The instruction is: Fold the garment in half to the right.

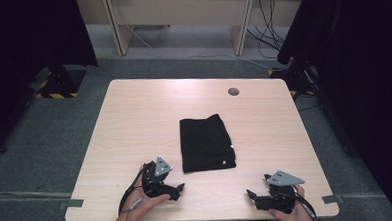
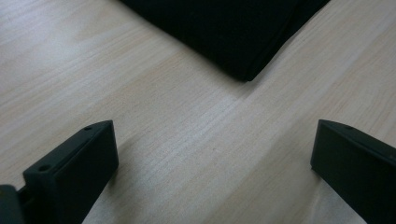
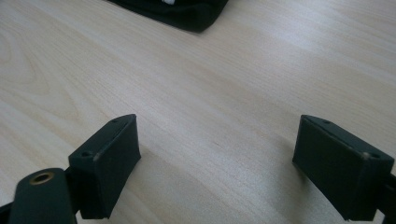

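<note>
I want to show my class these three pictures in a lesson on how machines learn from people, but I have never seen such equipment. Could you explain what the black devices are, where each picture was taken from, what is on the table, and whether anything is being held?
There is no robot here. A person sits at a wooden table and holds a hand-operated clamp with two jaws in each hand: the left gripper and the right gripper.

The wide picture comes from a fixed camera above the person, looking forward and down. The other two come from small cameras riding on each gripper, looking along its two black jaws: the left gripper in one, the right gripper in the other.

On the table lies a folded black cloth, flat, between the grippers and a little beyond them. A small round grey cap sits in the tabletop near the far edge.

Nothing is held. Both grippers have their jaws wide apart over bare wood, short of the cloth.
</note>
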`<action>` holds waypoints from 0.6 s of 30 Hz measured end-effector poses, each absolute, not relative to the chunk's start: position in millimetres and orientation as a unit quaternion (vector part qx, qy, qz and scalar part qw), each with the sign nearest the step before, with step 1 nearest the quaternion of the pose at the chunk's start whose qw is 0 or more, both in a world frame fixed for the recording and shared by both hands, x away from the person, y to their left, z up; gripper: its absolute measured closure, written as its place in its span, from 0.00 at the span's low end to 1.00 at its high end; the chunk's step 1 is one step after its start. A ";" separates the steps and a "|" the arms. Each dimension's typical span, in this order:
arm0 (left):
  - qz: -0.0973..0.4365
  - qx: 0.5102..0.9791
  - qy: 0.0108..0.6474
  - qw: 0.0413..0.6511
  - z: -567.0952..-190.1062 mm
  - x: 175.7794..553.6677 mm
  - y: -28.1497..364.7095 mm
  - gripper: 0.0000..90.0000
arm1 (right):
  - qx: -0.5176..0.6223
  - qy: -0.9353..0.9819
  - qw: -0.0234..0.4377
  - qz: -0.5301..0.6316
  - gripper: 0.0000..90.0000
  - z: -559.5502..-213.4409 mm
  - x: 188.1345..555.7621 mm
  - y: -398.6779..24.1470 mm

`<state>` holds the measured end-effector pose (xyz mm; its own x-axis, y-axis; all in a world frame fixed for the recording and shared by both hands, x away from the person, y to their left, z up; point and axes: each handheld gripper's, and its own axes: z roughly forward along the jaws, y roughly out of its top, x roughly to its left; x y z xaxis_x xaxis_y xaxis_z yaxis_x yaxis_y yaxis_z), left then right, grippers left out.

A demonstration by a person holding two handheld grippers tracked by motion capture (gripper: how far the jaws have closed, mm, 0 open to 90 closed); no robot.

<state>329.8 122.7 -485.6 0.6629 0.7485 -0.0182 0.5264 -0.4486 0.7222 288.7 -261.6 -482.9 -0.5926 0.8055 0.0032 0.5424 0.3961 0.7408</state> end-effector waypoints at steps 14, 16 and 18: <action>0.154 0.837 0.381 0.361 -485.6 329.8 122.7 0.00 | 0.411 0.810 0.188 0.373 0.16 -485.5 283.9 -263.9; 0.154 0.837 0.381 0.361 -485.6 329.8 122.7 0.00 | 0.411 0.810 0.188 0.374 0.16 -485.7 283.7 -264.1; 0.154 0.837 0.381 0.361 -485.6 329.8 122.7 0.00 | 0.410 0.810 0.188 0.374 0.16 -485.8 283.6 -264.1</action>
<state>329.8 122.7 -485.6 0.6625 0.7489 -0.0178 0.5266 -0.4487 0.7220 283.6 -264.1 -485.8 -0.5922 0.8058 0.0019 0.5236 0.3831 0.7610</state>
